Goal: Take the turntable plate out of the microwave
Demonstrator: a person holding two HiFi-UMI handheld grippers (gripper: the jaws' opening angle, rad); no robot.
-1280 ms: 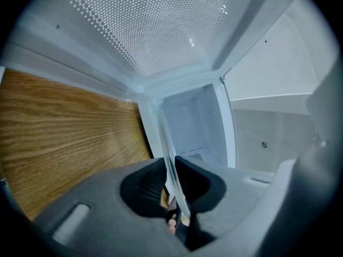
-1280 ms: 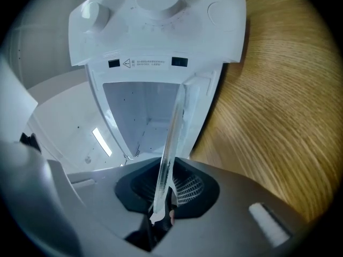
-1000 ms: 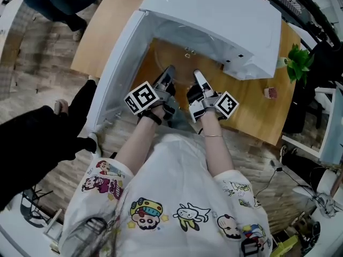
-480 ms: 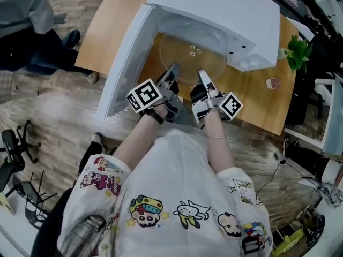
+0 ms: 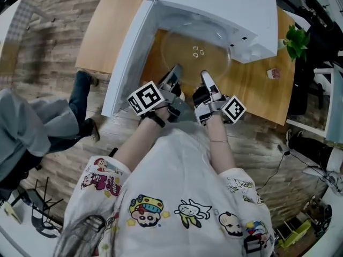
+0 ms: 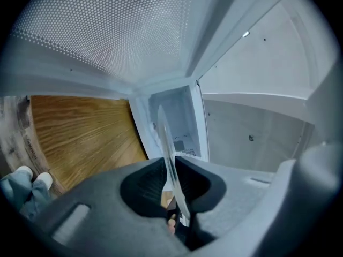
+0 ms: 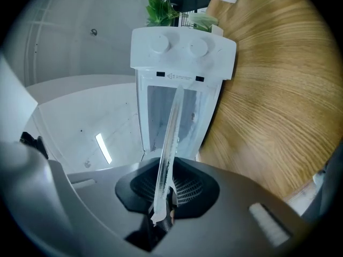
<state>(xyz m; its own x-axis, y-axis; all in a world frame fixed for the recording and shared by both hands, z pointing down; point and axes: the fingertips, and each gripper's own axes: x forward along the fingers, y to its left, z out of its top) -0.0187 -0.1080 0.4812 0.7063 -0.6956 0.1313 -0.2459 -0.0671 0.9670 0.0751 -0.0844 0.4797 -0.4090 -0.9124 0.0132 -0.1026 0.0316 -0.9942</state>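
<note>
The clear glass turntable plate [image 5: 195, 52] hangs mostly outside the white microwave [image 5: 220, 7], above the wooden table [image 5: 257, 92]. My left gripper [image 5: 174, 75] is shut on the plate's near rim at the left, and my right gripper [image 5: 206, 79] is shut on the rim at the right. In the left gripper view the plate [image 6: 165, 143] shows edge-on, pinched between the dark pads of the left gripper [image 6: 170, 185]. The right gripper view shows the same: the plate edge [image 7: 171, 130] is clamped in the right gripper [image 7: 165, 189], with the microwave's knob panel [image 7: 182, 47] behind it.
The microwave door [image 5: 126, 63] stands open at the left, its perforated panel [image 6: 107, 31] close above the left gripper. A potted plant [image 5: 296, 39] and a small pink object [image 5: 274, 73] sit at the table's right end. A person in grey [image 5: 27, 133] stands at left.
Both grippers have drawn back toward me and slightly up, bringing the plate further out of the microwave. The bystander at the left has shifted position.
</note>
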